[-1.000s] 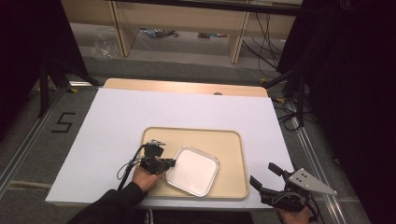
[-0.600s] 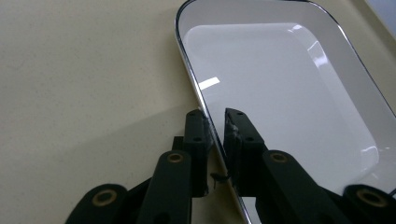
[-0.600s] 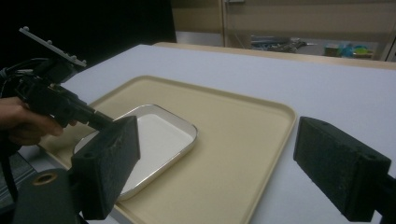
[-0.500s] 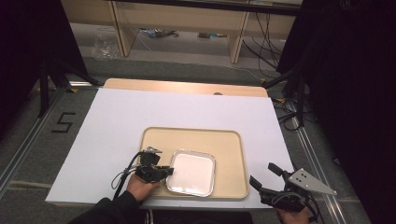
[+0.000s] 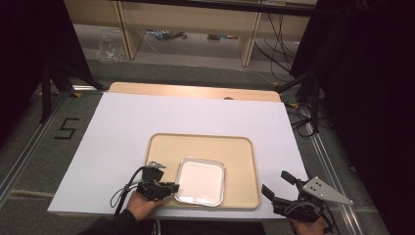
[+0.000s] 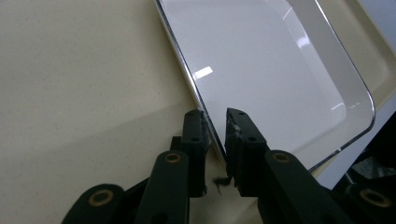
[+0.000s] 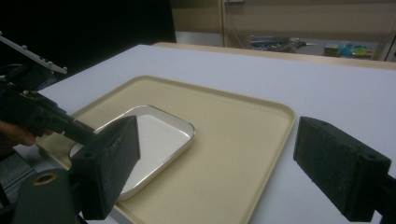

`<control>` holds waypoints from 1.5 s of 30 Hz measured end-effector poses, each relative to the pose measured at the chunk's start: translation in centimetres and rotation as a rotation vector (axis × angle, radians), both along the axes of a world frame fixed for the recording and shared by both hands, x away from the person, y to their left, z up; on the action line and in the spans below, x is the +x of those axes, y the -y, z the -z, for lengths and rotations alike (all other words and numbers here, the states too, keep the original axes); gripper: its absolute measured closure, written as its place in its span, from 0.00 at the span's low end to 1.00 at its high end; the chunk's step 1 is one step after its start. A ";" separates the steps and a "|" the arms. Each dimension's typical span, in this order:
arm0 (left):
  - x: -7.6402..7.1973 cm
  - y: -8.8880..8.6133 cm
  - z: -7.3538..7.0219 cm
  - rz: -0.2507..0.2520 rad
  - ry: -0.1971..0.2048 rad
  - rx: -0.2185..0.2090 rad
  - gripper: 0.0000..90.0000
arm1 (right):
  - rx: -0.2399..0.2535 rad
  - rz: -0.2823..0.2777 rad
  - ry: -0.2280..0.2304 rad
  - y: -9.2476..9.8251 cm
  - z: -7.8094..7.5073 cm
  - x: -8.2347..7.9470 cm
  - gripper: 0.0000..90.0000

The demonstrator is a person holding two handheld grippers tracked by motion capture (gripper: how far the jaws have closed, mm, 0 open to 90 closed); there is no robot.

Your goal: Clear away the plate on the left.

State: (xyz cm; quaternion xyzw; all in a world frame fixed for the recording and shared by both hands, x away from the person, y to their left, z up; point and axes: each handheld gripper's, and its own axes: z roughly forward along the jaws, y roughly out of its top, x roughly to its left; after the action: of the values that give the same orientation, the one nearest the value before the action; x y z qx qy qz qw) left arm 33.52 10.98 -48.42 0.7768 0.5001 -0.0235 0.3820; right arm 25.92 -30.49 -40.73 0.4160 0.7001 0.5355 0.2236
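Since a second ago, white dish has swung from skewed to square in beige tray and your left gripper has slid toward near edge, jaws just eased apart yet astride dish's chrome-edged left rim, pads on it. Dish – glossy, shallow, rounded corners; tray matte, speckled, raised lip. Your right gripper – jaws spread wide, empty, off table's near-right corner, unmoved.
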 end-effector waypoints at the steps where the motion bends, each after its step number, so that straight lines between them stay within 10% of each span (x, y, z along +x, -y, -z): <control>1: -0.1 -0.1 0.0 -0.006 -0.012 -0.008 0.86 | -0.004 0.001 -0.003 0.0 0.0 0.0 0.17; 45: -1.4 0.2 -0.5 0.024 0.010 -0.045 0.77 | 0.010 -0.005 -0.011 -0.1 0.0 0.0 0.17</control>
State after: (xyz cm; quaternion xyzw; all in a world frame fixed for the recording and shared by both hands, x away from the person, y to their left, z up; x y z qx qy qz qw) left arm 32.13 10.80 -47.92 0.7741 0.4882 -0.0352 0.4015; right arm 25.93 -30.41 -40.76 0.4181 0.6997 0.5374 0.2163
